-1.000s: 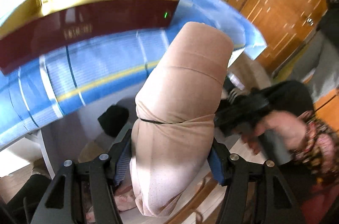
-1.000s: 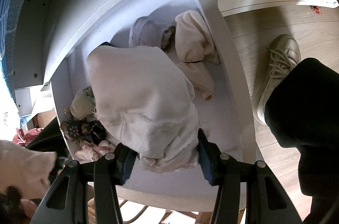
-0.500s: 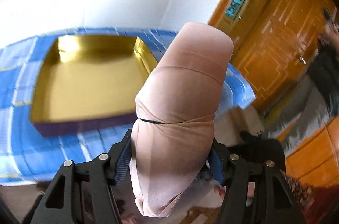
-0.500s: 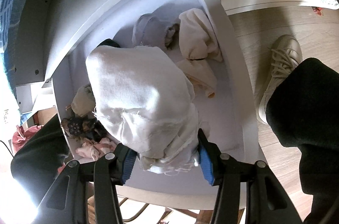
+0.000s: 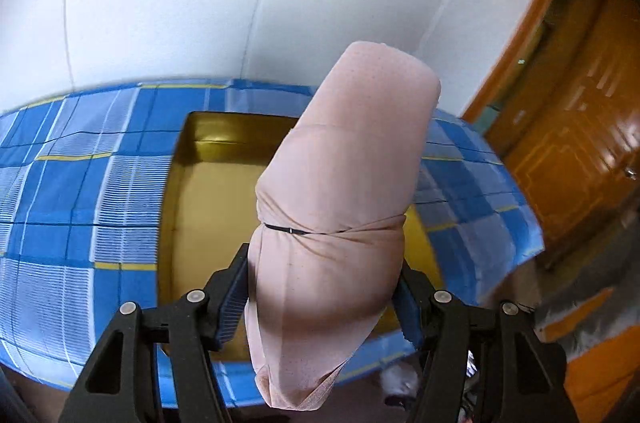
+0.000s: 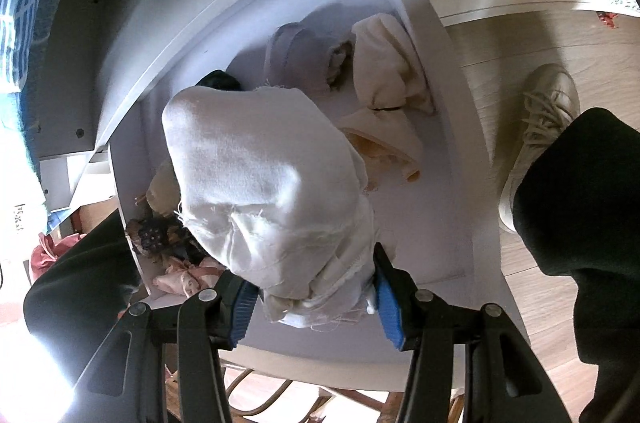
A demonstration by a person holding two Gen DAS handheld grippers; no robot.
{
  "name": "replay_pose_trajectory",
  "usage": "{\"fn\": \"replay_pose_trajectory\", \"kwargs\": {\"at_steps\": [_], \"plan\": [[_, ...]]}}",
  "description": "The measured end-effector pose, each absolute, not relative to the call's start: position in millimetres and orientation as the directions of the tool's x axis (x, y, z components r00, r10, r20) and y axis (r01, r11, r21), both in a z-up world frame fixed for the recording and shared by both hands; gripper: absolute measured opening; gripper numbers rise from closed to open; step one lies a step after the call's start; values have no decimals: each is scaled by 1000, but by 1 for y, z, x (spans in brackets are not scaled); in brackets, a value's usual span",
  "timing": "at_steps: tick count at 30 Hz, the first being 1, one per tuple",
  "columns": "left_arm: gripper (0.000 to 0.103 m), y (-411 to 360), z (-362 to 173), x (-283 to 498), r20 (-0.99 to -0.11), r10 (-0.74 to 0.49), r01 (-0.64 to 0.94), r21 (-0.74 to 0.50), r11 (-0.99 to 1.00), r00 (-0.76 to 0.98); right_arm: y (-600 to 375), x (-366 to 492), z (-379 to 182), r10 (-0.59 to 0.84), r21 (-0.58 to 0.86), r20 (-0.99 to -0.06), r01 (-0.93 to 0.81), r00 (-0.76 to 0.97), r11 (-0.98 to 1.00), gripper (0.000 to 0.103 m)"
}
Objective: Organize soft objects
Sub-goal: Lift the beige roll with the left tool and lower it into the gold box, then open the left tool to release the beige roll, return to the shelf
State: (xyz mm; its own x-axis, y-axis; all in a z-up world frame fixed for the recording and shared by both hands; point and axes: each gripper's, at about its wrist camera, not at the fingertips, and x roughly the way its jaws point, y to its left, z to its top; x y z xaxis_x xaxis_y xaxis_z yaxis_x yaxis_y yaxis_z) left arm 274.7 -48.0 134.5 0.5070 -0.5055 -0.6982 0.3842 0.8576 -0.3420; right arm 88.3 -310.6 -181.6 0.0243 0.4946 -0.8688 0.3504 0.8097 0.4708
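My left gripper (image 5: 322, 297) is shut on a rolled pink cloth bundle (image 5: 340, 207) tied with a thin black band, held upright above a gold-lined box (image 5: 208, 191) on a blue checked tablecloth (image 5: 76, 191). My right gripper (image 6: 316, 297) is shut on a rolled white cloth bundle (image 6: 260, 175), held above an open white drawer (image 6: 436, 223). In the drawer lie a grey bundle (image 6: 296, 59), a cream bundle (image 6: 384, 63), a beige cloth (image 6: 384, 143), a dark patterned piece (image 6: 154, 235) and a pink piece (image 6: 180, 273).
A white wall (image 5: 200, 3) stands behind the table and a wooden door (image 5: 580, 143) to the right. By the drawer are a wooden floor (image 6: 520, 35), a person's pale sneaker (image 6: 540, 127) and black trouser leg (image 6: 580, 191).
My left gripper has risen with the pink bundle from below the table edge to above the gold box. My right gripper has barely moved over the drawer.
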Motion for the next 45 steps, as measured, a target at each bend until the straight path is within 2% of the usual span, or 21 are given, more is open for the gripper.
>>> {"fn": "replay_pose_trajectory", "kwargs": {"at_steps": [8, 22, 28, 33, 38, 45], "plan": [[64, -53, 99, 333, -798, -379, 282, -272, 920, 468, -303, 89, -186, 520, 490, -854, 352, 11, 798, 52], [67, -51, 59, 385, -867, -236, 134, -197, 971, 439, -296, 91, -187, 541, 506, -841, 350, -2, 788, 52], [70, -55, 58, 379, -853, -223, 151, -171, 974, 472, -295, 92, -187, 539, 505, -842, 345, -3, 791, 52], [82, -51, 73, 371, -817, -209, 160, -145, 976, 537, -296, 91, -186, 535, 502, -845, 345, 0, 793, 52], [83, -44, 85, 361, -783, -215, 164, -145, 976, 583, -297, 91, -185, 530, 498, -848, 346, 1, 795, 52], [90, -40, 94, 323, -717, -283, 213, -189, 959, 637, -295, 91, -184, 524, 495, -851, 346, 10, 797, 52]]}}
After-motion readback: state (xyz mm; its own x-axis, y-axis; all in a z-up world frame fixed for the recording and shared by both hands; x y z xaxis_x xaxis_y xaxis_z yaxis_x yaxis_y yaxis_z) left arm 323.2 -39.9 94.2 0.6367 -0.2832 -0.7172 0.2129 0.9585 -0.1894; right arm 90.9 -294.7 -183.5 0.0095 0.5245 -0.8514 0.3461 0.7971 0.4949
